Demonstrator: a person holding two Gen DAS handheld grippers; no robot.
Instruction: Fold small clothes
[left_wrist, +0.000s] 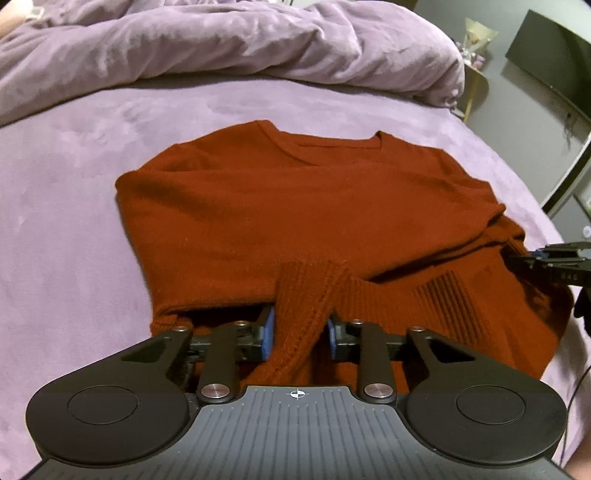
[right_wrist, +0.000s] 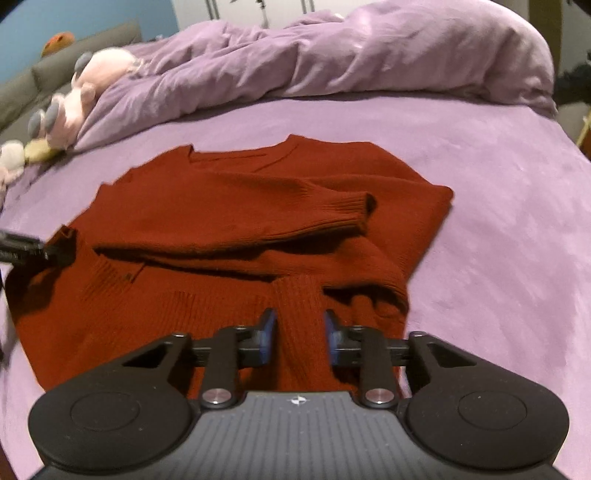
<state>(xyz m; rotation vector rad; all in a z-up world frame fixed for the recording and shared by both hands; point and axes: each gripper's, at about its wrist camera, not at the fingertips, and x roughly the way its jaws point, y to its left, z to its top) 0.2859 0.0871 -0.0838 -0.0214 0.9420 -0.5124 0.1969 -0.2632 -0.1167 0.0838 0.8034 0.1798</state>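
The left tool (left_wrist: 300, 330) was clamped on the ribbed hem of the sweater (left_wrist: 295, 206), its blue pads (left_wrist: 269, 330) pressing a raised pinch of knit. The right tool (right_wrist: 300, 332) gripped the same hem further along, in like fashion. Each tool appeared at the edge of the other's view, so the two stood apart along the near hem. The sweater lay flat on the bed (left_wrist: 66, 177), hem nearest both tools, neckline (right_wrist: 236, 157) farthest; its long axis ran straight ahead from them. One sleeve (right_wrist: 295, 218) lay folded across the chest. Judged next: carry the hem forward toward the neckline, both tools level. Neither tool was nearer.
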